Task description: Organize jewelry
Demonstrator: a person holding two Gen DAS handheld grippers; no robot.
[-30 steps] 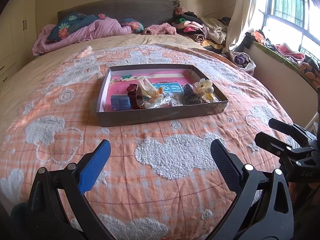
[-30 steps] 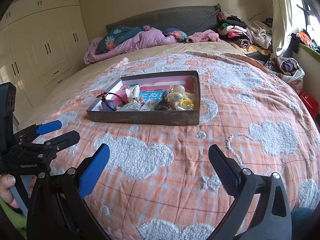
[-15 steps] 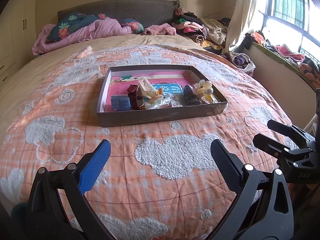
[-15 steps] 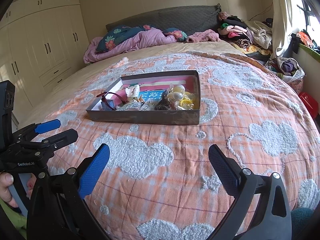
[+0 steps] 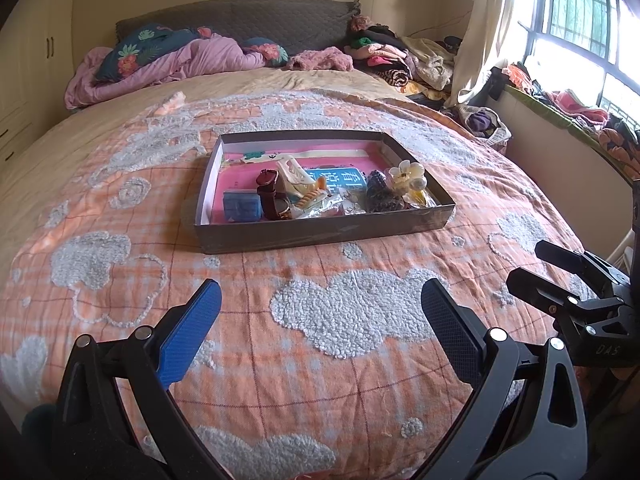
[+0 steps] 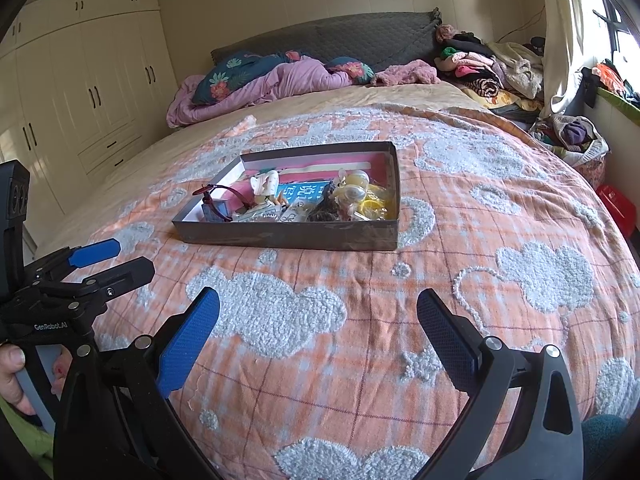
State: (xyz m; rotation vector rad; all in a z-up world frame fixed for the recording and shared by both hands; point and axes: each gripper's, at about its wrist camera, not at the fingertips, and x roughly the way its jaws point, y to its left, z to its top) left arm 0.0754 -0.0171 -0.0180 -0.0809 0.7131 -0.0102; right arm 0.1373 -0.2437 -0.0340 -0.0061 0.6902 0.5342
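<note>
A shallow dark box (image 5: 320, 234) (image 6: 288, 236) with a pink lining sits mid-bed, holding a maroon-strapped watch (image 5: 269, 194), a small blue case (image 5: 241, 207), a cream hair claw (image 5: 296, 176), a flower clip (image 5: 408, 172), a dark beaded piece (image 5: 378, 196) and foil packets. My left gripper (image 5: 320, 312) hovers open over the blanket, well short of the box, with nothing between its fingers. My right gripper (image 6: 318, 312) is likewise open and empty, nearer the bed's front edge. Each gripper shows at the side of the other's view, the right gripper (image 5: 560, 276) and the left gripper (image 6: 108, 260).
An orange plaid blanket with white fleecy clouds (image 5: 352, 316) covers the bed. Pillows and a purple quilt (image 5: 180, 64) lie at the headboard, a clothes pile (image 5: 400, 60) at the back right. Wardrobes (image 6: 80, 92) stand left, a window (image 5: 580, 20) right. A hand (image 6: 12, 372) holds the left gripper's handle.
Both views shifted only slightly; the left gripper has edged a little lower and leftward in the right wrist view. Jaws stayed open, and the box contents are unmoved.
</note>
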